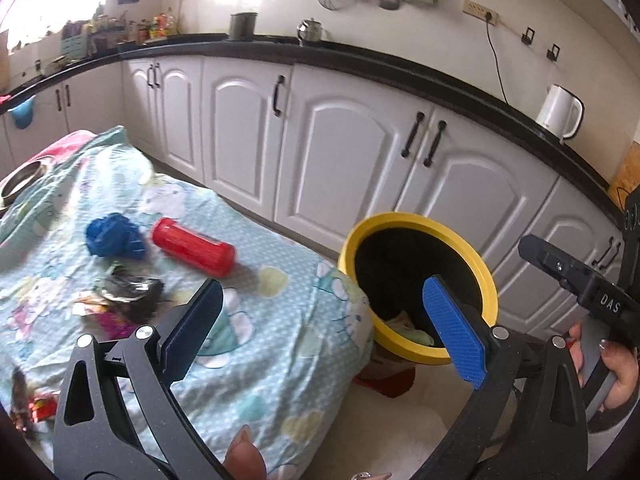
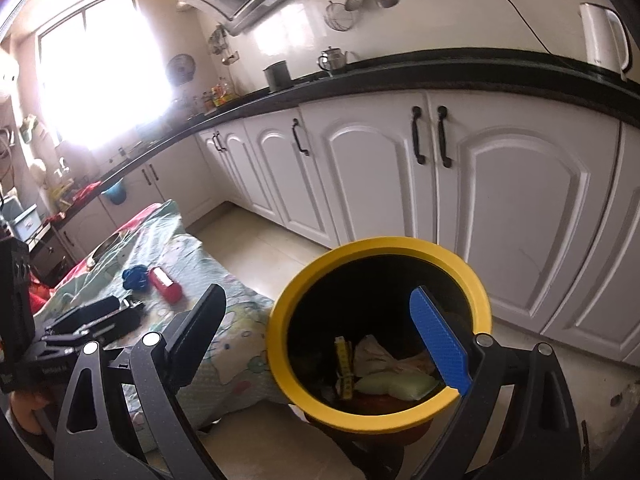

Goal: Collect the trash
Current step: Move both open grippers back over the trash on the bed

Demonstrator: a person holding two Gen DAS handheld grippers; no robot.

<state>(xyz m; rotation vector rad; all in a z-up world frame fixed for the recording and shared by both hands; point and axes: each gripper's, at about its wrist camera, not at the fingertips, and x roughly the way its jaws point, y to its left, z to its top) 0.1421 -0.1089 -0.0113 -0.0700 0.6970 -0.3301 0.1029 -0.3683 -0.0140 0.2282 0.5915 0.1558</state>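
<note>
A yellow-rimmed black bin stands beside the cloth-covered table; it also shows in the right wrist view, holding wrappers and a pale green packet. On the cloth lie a red cylinder, a crumpled blue wad and dark crumpled wrappers. My left gripper is open and empty over the table's edge. My right gripper is open and empty above the bin's mouth. The right gripper's body shows in the left wrist view.
White cabinets under a black countertop run behind. A white kettle stands on the counter. A metal bowl sits at the table's far left. More scraps lie near the cloth's front edge.
</note>
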